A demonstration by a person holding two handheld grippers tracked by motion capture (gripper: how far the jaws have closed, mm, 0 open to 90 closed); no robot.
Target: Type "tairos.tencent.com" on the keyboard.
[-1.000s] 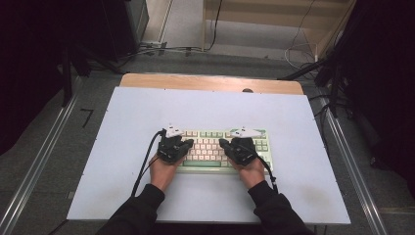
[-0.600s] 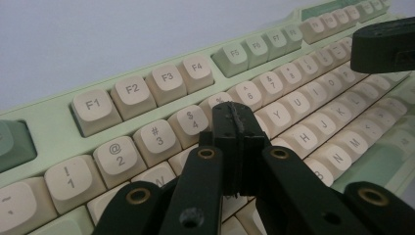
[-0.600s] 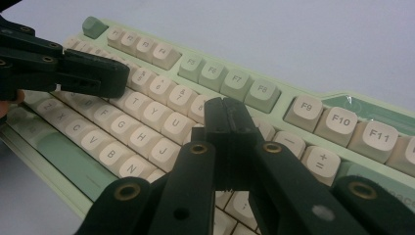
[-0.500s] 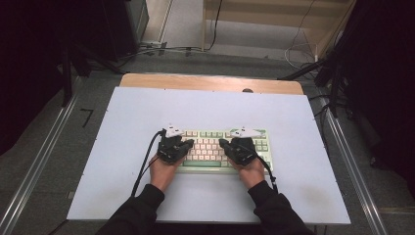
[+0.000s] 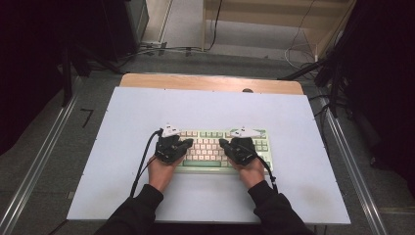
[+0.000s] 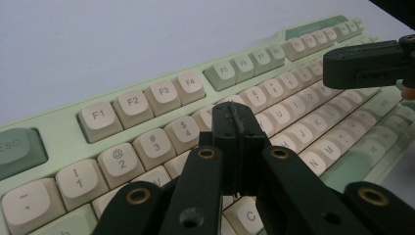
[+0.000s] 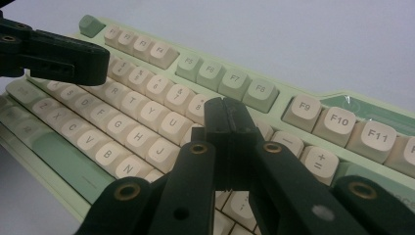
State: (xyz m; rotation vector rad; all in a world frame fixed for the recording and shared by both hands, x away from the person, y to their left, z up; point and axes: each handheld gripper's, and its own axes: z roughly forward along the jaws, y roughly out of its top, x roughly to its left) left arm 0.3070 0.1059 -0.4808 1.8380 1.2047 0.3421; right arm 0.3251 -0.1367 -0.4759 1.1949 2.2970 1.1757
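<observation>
Over the keyboard [image 5: 215, 147], both closed tools, left tool [image 6: 235, 115] and right tool [image 7: 226, 108], hover, seemingly untouching.

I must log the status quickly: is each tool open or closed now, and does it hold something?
Left tool: closed, holding nothing, above the pale green and cream keyboard.
Right tool: closed, holding nothing, above the same keyboard.

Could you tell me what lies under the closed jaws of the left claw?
Under the left claw, whose jaws are pressed together, lies the keyboard, with its number and letter rows around the tips. The key directly beneath the tips is covered, so contact cannot be told.
</observation>
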